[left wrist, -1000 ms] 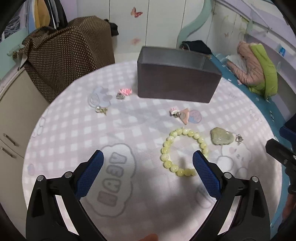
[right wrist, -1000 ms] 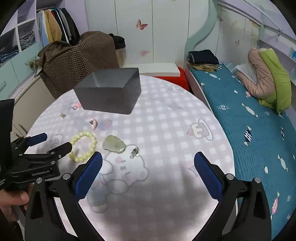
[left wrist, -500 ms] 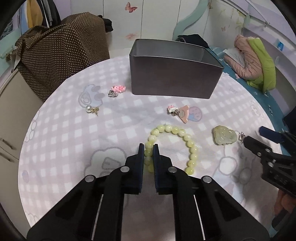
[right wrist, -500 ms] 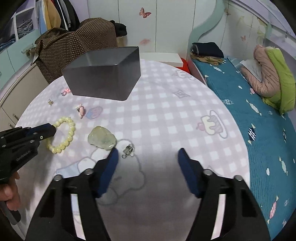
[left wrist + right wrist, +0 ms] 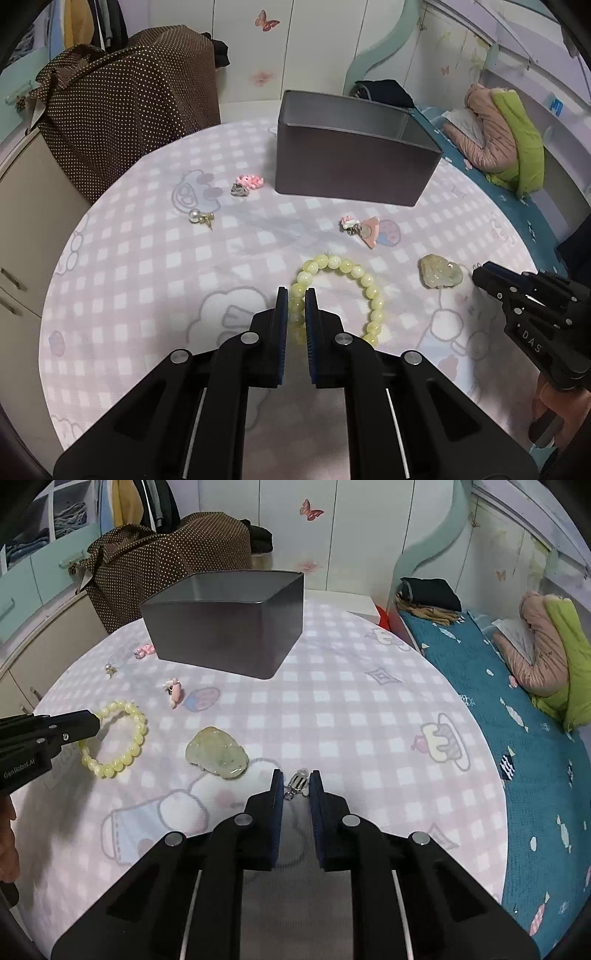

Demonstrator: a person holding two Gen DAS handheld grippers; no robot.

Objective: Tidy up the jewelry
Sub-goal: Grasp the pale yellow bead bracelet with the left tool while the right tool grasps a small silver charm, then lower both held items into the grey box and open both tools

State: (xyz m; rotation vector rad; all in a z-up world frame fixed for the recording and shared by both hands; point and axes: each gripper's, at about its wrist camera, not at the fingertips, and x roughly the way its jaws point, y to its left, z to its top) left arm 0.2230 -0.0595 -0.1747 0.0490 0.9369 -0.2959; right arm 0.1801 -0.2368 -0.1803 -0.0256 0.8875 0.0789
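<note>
My left gripper point(image 5: 296, 295) is shut on the near-left beads of a pale yellow bead bracelet point(image 5: 364, 284), which lies on the round checked tablecloth point(image 5: 147, 266); it also shows in the right wrist view point(image 5: 122, 751). My right gripper point(image 5: 296, 777) is closed on a small silver clip earring point(image 5: 298, 781) at table level. A pale green jade pendant point(image 5: 217, 753) lies just left of it. A dark grey open box point(image 5: 351, 155) stands at the back of the table.
Loose pieces lie on the cloth: a pink charm point(image 5: 250, 181), a pearl earring point(image 5: 199, 217), and a pink clip point(image 5: 364, 229) in front of the box. A brown dotted bag point(image 5: 122, 110) is behind the table, a bed point(image 5: 535, 720) to the right.
Both grippers went from wide open to closed. The left moved forward onto the bracelet's beads; the right came down and forward around the silver earring.
</note>
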